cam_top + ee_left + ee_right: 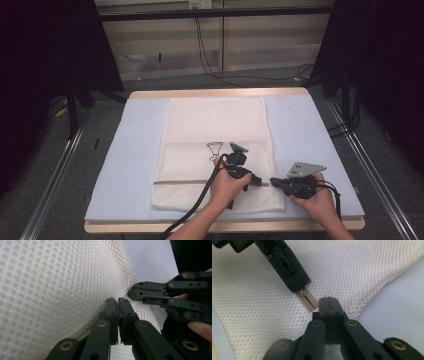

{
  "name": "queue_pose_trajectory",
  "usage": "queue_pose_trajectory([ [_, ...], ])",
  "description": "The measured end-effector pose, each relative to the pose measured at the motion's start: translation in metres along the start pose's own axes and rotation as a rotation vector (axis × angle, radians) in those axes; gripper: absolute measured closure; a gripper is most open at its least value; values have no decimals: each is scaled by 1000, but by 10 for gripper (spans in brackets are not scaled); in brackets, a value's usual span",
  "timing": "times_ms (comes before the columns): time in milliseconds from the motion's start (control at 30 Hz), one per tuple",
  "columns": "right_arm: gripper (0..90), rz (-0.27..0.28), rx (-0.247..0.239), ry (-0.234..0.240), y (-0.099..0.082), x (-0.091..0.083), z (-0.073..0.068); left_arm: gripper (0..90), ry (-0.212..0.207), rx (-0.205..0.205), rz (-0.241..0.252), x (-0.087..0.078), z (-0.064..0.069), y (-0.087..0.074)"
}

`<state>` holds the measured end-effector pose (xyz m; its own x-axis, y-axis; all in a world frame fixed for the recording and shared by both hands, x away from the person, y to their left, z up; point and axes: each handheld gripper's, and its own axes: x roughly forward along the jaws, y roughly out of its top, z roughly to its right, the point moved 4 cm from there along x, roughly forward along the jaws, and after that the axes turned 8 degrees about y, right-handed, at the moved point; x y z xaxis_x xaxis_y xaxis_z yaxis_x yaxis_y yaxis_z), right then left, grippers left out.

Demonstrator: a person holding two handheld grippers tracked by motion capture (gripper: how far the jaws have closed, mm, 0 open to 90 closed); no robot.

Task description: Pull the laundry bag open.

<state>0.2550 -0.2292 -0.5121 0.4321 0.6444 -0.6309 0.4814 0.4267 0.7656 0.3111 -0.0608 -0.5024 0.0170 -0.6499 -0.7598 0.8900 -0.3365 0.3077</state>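
A white mesh laundry bag (215, 125) lies flat on the pale blue mat (300, 130), with a beige zipper (180, 182) running across its near end. My left gripper (259, 181) (117, 301) points right along the zipper, jaws shut on the zipper pull (303, 293) close to the zipper's right end. The right gripper (272, 181) (328, 300) faces it from the right, shut on the mesh bag's edge just past the zipper's end (310, 305). The two gripper tips nearly touch. The mesh (62, 285) rises in a fold where it is pinched.
A small dark outline mark (215, 149) sits on the bag's middle. The mat covers a wooden table whose front edge (150, 227) is close to the hands. Black cables (200, 205) trail from the grippers toward the person. Metal rails flank the table on the floor.
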Motion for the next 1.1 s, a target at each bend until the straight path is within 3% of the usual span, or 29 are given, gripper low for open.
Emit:
queue_pose_trajectory([
  [67, 900, -1, 1, 0, 0, 0, 0, 874, -10, -14, 0, -1, 0, 0],
  [100, 900, -1, 0, 1, 0, 0, 0, 873, 10, -7, 0, -1, -1, 0],
  [167, 900, -1, -2, 3, 0, 0, 0, 874, -5, -9, -2, -2, -2, 0],
  [200, 900, -2, -1, 3, 0, 0, 0, 874, -23, -30, 4, -3, -1, 0],
  [233, 900, -1, -1, 3, 0, 0, 0, 874, -8, -2, -3, -4, -4, -1],
  [400, 900, -2, 0, 2, 0, 0, 0, 873, -12, -23, 9, -9, -7, -2],
  [633, 900, -1, 0, 3, 0, 0, 0, 873, -14, -6, -2, -13, -12, -3],
  [867, 900, 0, 3, 8, 0, 0, 0, 873, -23, -36, 9, -14, -13, -3],
  [1100, 900, 0, 4, 10, 0, 0, 1, 873, -23, -15, 4, -15, -15, -4],
])
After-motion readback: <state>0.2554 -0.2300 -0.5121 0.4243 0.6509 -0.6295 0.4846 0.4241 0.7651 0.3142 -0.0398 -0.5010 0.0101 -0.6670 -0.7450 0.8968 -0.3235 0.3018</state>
